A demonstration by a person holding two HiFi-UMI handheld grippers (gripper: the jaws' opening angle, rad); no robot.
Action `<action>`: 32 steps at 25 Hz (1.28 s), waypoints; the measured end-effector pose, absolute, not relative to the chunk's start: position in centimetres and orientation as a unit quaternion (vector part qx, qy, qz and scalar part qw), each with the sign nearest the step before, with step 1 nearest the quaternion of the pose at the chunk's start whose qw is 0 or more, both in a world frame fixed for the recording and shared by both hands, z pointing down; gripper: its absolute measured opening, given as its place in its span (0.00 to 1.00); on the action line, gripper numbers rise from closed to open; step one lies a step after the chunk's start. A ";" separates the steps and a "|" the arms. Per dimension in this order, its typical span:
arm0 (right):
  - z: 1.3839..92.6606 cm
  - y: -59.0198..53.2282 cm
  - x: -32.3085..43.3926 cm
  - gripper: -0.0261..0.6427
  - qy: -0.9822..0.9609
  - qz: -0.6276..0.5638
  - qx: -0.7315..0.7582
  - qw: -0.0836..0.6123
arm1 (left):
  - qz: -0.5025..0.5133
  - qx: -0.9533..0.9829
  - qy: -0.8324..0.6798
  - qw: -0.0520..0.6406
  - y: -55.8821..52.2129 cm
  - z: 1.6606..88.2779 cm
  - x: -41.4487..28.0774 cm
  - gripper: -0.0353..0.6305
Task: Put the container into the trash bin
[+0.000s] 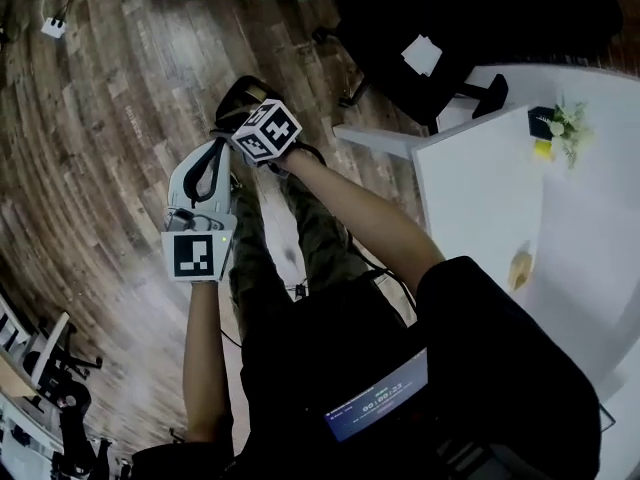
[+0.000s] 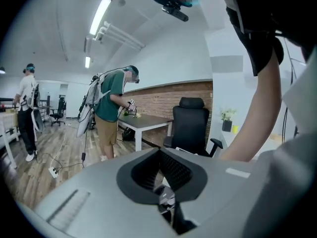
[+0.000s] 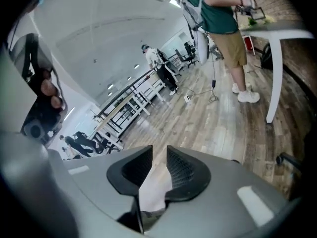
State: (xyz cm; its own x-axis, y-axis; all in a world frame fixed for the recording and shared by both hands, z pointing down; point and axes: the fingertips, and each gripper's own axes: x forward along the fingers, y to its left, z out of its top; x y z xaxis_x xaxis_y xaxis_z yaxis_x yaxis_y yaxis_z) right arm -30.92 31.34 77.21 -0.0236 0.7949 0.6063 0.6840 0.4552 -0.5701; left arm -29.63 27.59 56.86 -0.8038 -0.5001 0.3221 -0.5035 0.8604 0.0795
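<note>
Looking steeply down from the head view, a person held two grey plastic tools over a floor [image 1: 110, 108] of dark, grainy wood planks. The left claw [image 1: 212, 163] reached forward from a cube [image 1: 193, 255] printed with black-and-white squares. A second such cube hid the tips of the other tool. To the right stood a smooth white tabletop [image 1: 480, 208]. A small potted plant [image 1: 566, 123] sat near its far edge. A yellowish thing [image 1: 520, 266] lay on it, too blurred to name.

The left gripper view showed what the head view could not. The left claw's ribbed black pads [image 2: 175, 171] were pressed together with nothing between them. Beyond them stood a black office chair [image 2: 190, 125] and a person in a green shirt [image 2: 111, 103] beside a brick wall.

The right gripper view showed the right claw [image 3: 159, 168] spread. Its ribbed pads were apart, and only a pale blur showed in the gap.

Neither the container nor the trash bin could be picked out for certain in any view, and neither claw gripped anything.
</note>
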 end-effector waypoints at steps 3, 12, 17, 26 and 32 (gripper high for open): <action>71.8 32.2 -31.1 0.19 -0.722 0.037 -0.536 0.436 | 0.028 0.273 -0.949 0.158 28.3 53.8 -30.1 0.06; 57.4 32.4 -30.8 0.18 -0.760 -0.028 -0.557 0.333 | 0.040 0.264 -0.955 0.125 30.7 45.7 -30.1 0.06; 50.3 31.5 -29.9 0.15 -0.802 -0.049 -0.534 0.265 | 0.044 0.258 -0.958 0.114 31.6 43.0 -30.2 0.06; 43.9 35.2 -28.8 0.15 -0.829 -0.085 -0.526 0.172 | 0.047 0.239 -0.968 0.069 36.6 40.3 -30.5 0.06; 43.5 36.2 -27.6 0.15 -0.844 -0.100 -0.508 0.143 | 0.034 0.244 -0.966 0.076 38.1 41.6 -28.7 0.06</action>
